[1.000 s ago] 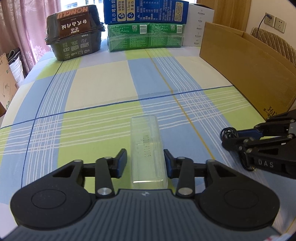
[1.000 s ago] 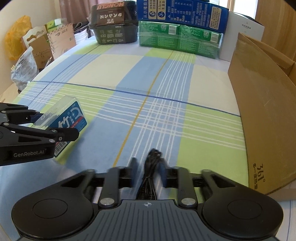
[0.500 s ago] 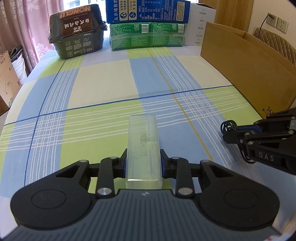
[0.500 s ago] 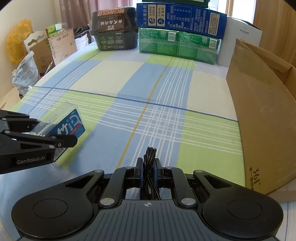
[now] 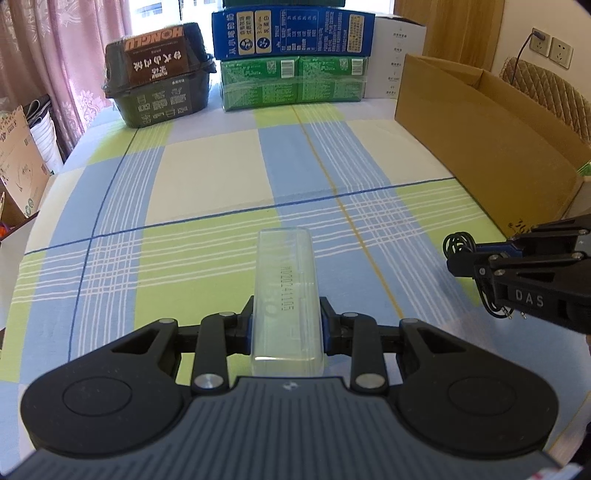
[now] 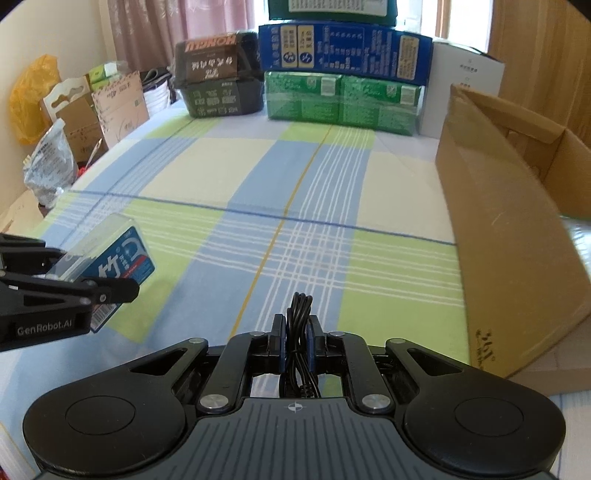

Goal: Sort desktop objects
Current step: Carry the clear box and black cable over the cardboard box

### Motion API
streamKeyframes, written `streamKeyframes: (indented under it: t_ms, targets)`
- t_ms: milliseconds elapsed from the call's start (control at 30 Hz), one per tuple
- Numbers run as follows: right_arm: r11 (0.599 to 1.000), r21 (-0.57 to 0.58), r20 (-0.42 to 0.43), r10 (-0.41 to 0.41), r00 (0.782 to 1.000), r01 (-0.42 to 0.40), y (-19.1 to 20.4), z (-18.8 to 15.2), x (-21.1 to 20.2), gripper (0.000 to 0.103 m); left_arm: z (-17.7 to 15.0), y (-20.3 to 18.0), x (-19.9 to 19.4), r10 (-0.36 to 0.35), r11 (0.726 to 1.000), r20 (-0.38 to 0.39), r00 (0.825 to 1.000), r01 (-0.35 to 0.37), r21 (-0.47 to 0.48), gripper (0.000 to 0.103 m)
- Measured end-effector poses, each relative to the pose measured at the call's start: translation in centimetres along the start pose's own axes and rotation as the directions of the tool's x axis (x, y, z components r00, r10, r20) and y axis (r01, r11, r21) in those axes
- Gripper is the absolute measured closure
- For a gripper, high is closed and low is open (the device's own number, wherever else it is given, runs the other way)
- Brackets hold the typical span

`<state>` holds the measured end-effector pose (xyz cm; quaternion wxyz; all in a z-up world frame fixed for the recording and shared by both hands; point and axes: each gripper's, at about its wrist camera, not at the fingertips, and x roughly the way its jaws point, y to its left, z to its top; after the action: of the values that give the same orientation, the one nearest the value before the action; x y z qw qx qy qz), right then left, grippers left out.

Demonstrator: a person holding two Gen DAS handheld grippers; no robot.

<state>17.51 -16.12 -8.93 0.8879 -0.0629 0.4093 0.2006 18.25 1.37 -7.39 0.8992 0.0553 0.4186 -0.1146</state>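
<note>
Left tool [image 5: 286, 325]: clamped on a clear plastic case [image 5: 284, 291], its pads against the long sides; the case juts forward above the plaid cloth [image 5: 207, 177] on the counter. Right tool [image 6: 295, 345]: closed on a coiled black cable [image 6: 297, 328], loops showing above the pads. Cardboard box [image 6: 509, 236]: open, right of both tools. Stacked packages [image 5: 291, 62]: beyond the box, at the far counter edge.

A lived-in home room: a checked tablecloth [image 5: 207, 177] covers the table, pink curtains [image 5: 66, 55] hang by the window, grocery cartons [image 5: 291, 33] stack at the far edge, and bags [image 6: 31, 96] and cardboard boxes [image 6: 122, 107] crowd the floor.
</note>
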Motion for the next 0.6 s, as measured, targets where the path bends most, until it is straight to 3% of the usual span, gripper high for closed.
streamKeyframes:
  t_ms: [600]
  targets:
    - [0.999,0.024,0.128,-0.025,0.991,0.022,-2.0,3.0,-10.5,0.096,2.9,-5.1,-8.1,-0.016,1.000,0.078,0.997,0.015,0.019,0.077]
